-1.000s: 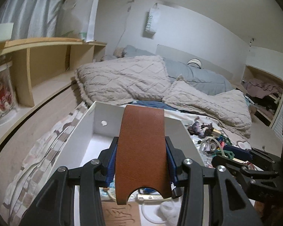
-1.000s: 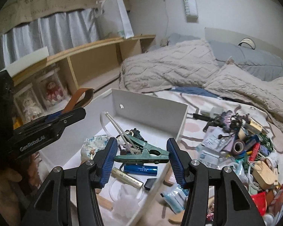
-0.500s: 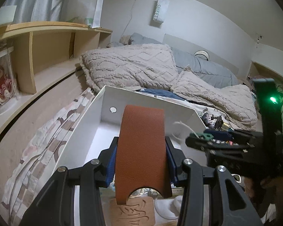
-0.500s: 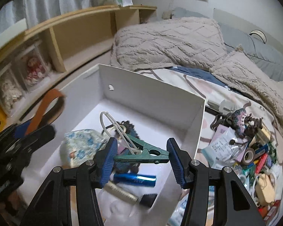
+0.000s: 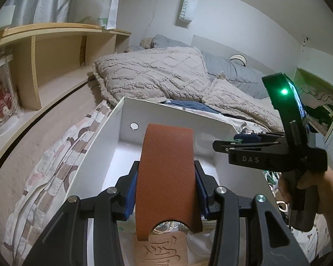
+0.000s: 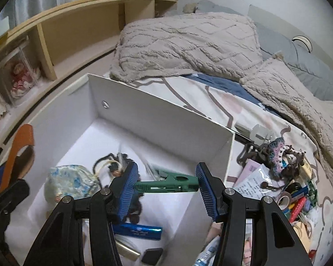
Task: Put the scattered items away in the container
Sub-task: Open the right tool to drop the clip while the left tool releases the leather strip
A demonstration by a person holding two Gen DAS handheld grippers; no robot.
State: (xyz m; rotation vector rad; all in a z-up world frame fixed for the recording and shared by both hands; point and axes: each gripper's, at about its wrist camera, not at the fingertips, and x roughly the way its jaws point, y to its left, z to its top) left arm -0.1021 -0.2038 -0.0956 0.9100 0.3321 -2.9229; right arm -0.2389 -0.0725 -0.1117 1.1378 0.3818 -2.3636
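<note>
Both grippers are over the white box (image 6: 157,115), which sits on the bed (image 6: 213,102) near its left edge, so the step in hand looks like dropping two carried items into it.

The left gripper (image 5: 166,190) is closed on a brown leather strap (image 5: 166,173), which stands upright between the pads and curves over at the top; it hangs above the near end of the box. Below it lies an embossed brown leather tag (image 5: 161,251).

The right gripper (image 6: 165,188) has a green clip (image 6: 166,182) lying crosswise between its pads. The pads stand wide and the clip is motion-blurred, so it may be slipping free; whether it is gripped or just let go I cannot tell. It is above the box's right side, just inside the right wall.

In the box lie a floral pouch (image 6: 68,181), a blue tube (image 6: 137,229), a dark tangle of cord and other small bits. Much clutter (image 6: 284,184) waits on the bed just beyond the box's right wall: a crocheted piece, tape rolls, papers, pens.

Next, judging from this, the clip should fall clear of the wall, the left gripper should open to drop the strap, and then the right can swing to the pile.
</note>
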